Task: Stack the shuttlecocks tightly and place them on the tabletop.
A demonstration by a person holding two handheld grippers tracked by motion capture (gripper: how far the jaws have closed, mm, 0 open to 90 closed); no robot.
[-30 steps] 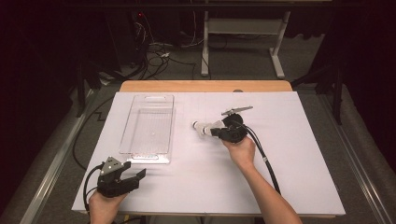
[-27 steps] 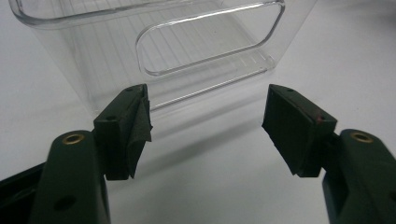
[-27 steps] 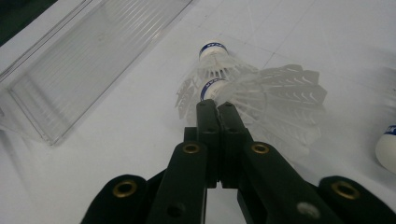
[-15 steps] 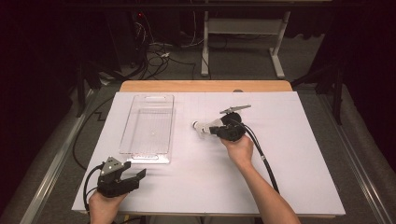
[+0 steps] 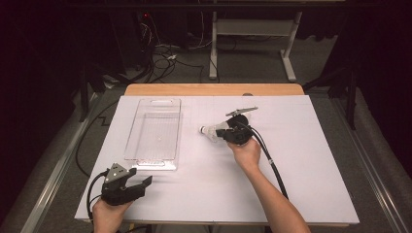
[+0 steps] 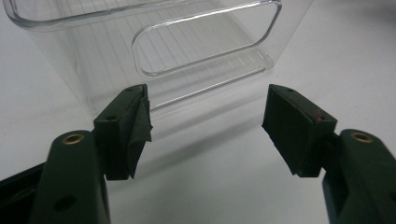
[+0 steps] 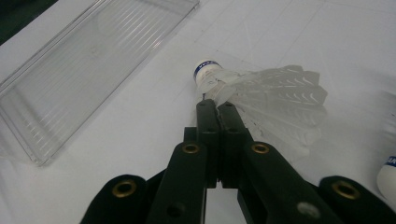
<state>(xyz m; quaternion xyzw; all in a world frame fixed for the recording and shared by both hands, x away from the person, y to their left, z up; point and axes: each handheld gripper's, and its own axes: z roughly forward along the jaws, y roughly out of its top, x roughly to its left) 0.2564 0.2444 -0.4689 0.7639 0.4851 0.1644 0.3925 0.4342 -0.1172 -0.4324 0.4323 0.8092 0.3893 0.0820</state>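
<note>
**Shuttlecock gripped, barely drifting toward the bin**

Since the earlier frames my right gripper [image 5: 219,133] is inching left with the shuttlecock [image 7: 261,91], little else is changing. Its jaws are pressing together on the feathers just behind the cork, which is pointing away from my fingertips toward the bin [image 5: 154,131]. I'm judging the pick as done and the carry as starting. A second shuttlecock [image 7: 387,179] is lying off to the side of the jaws. My left gripper [image 5: 141,183] is idling with jaws spread wide and nothing between them, the bin's handle wall [image 6: 205,42] just ahead of its pads [image 6: 292,130].
</note>
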